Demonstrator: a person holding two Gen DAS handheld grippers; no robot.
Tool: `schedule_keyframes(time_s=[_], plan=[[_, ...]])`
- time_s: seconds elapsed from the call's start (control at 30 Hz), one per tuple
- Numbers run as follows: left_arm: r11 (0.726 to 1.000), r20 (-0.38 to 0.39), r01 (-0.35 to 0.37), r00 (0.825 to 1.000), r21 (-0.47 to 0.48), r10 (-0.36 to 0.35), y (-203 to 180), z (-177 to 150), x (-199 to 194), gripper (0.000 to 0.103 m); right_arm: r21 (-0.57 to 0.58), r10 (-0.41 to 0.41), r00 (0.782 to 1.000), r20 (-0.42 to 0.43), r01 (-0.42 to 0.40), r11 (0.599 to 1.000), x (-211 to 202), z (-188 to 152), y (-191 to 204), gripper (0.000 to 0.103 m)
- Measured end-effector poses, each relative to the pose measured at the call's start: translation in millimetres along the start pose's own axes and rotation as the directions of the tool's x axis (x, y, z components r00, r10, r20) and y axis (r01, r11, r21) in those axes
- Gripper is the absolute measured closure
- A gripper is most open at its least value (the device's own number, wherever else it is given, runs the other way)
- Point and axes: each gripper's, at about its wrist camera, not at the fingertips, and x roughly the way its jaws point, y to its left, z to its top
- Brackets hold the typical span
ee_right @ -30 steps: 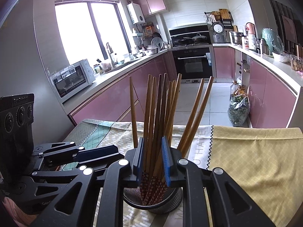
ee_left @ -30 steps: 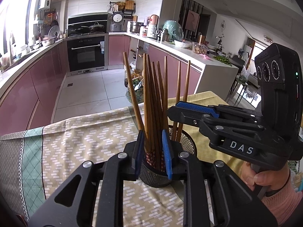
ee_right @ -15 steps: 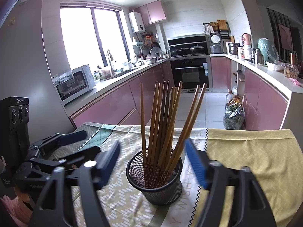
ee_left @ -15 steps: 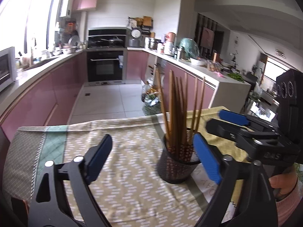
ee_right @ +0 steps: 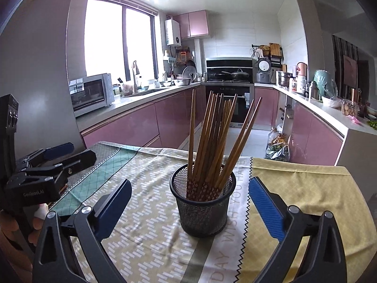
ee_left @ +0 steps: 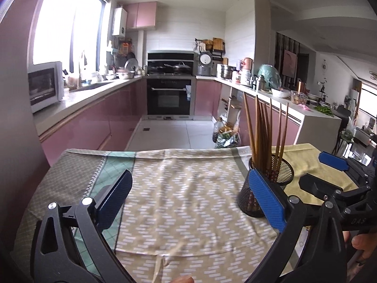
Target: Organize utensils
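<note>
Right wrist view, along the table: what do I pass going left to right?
Left gripper → green cloth strip → mesh holder with chopsticks → yellow cloth.

Plenty of bare tablecloth (ee_left: 188, 195) left of the mesh cup (ee_right: 202, 202), wide enough for a gripper to pass. Above the cup, a fan of chopsticks (ee_right: 212, 141) leaning outward, blocking any straight drop onto the rim and crowding the air on the right side most. Also in the way: the left gripper (ee_right: 70, 152) with jaws opening over the cloth's left edge, the right gripper (ee_right: 189, 208) opening with the cup between its fingers but apart from both, and clear yellow cloth (ee_right: 306, 188) on the right.
</note>
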Motion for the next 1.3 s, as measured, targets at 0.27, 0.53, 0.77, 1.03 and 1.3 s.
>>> schedule_keyframes(time_s=[0.27, 0.53, 0.77, 1.03, 1.3], plan=[[0.999, 0.035, -0.034, 0.999, -0.007, 0.034, 5, -1, -18, 0.006, 0.021, -0.032, 0.997, 0.067, 0.031, 0.999, -16, -10, 4, 0.007], [0.999, 0.069, -0.044, 0.997, 0.014, 0.043, 4, -2, -33, 0.006, 0.043, -0.056, 0.994, 0.097, 0.052, 0.998, -25, -14, 4, 0.007], [0.999, 0.085, -0.042, 0.996, 0.007, 0.041, 3, -2, -42, 0.006, 0.032, -0.063, 0.991, 0.117, 0.060, 0.998, -31, -14, 10, 0.007], [0.999, 0.097, -0.046, 0.994, 0.002, 0.046, 5, -2, -49, 0.006, 0.021, -0.057, 0.991, 0.125, 0.055, 0.998, -33, -14, 15, 0.007], [0.999, 0.100, -0.047, 0.994, -0.005, 0.047, 8, -2, -52, 0.006, 0.017, -0.058, 0.990, 0.127, 0.056, 0.998, -35, -13, 17, 0.007]])
